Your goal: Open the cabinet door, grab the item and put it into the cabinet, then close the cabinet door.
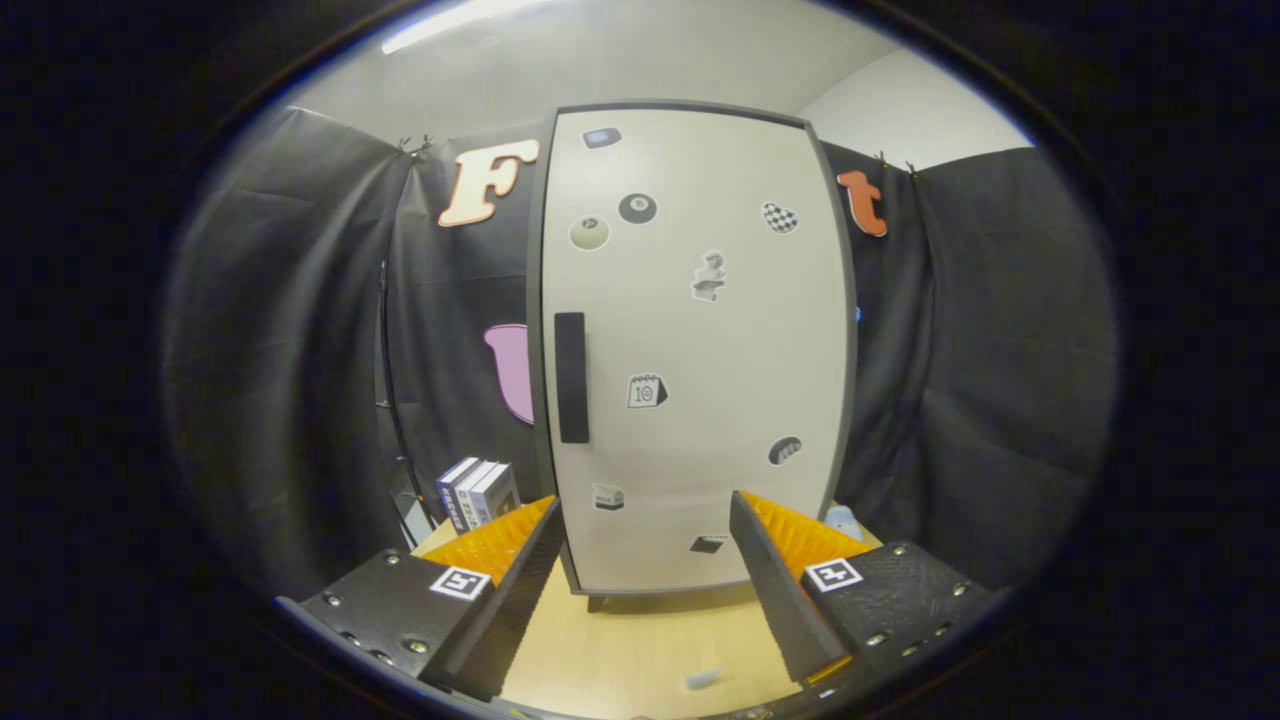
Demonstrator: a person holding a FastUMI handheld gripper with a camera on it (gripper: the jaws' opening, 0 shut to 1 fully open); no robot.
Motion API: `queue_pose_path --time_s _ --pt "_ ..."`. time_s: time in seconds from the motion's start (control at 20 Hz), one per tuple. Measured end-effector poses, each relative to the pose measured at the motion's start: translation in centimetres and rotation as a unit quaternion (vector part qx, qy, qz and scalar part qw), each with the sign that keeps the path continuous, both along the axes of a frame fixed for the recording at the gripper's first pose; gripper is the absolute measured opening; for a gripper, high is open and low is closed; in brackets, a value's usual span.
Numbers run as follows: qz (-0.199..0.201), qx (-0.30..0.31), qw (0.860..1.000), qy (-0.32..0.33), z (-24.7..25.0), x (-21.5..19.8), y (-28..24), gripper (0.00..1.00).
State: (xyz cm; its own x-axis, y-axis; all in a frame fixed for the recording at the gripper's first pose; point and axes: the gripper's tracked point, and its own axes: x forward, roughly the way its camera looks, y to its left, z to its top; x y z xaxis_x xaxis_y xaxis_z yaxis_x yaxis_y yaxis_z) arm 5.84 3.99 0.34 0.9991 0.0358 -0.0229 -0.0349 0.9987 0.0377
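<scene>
Door-opening step | jaws of gripper (640, 575) spread, empty | cabinet door (700, 350) closed, dead ahead at 12 | handle (571, 377) at 11 — approach square | boxes (478, 493) at 10 on bench (640, 640) — likely item

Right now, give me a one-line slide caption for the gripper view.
Open gripper facing the closed cabinet door, its dark handle ahead, boxes beside the cabinet on the wooden table.

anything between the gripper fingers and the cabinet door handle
Nothing in the gripper view: the open gripper sits short of the closed cabinet door, with bare tabletop between the fingers and plain door panel up to the dark handle.
</scene>
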Motion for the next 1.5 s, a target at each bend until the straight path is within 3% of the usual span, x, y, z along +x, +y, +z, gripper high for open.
queue_pose_path --time_s 0.5,0.95,1.05,1.35,1.5 --pt "0.025 0.017 0.999 -0.021 3.1 10.1 5.9 0.98" --pt "-0.001 0.022 1.000 -0.018 3.3 15.6 6.0 0.97" --pt "-0.003 0.024 1.000 -0.018 3.3 16.0 6.1 0.85" --pt "0.000 0.028 0.999 -0.019 3.8 17.0 6.5 0.67" --pt "-0.002 0.026 0.999 -0.024 3.8 17.1 7.0 0.48"
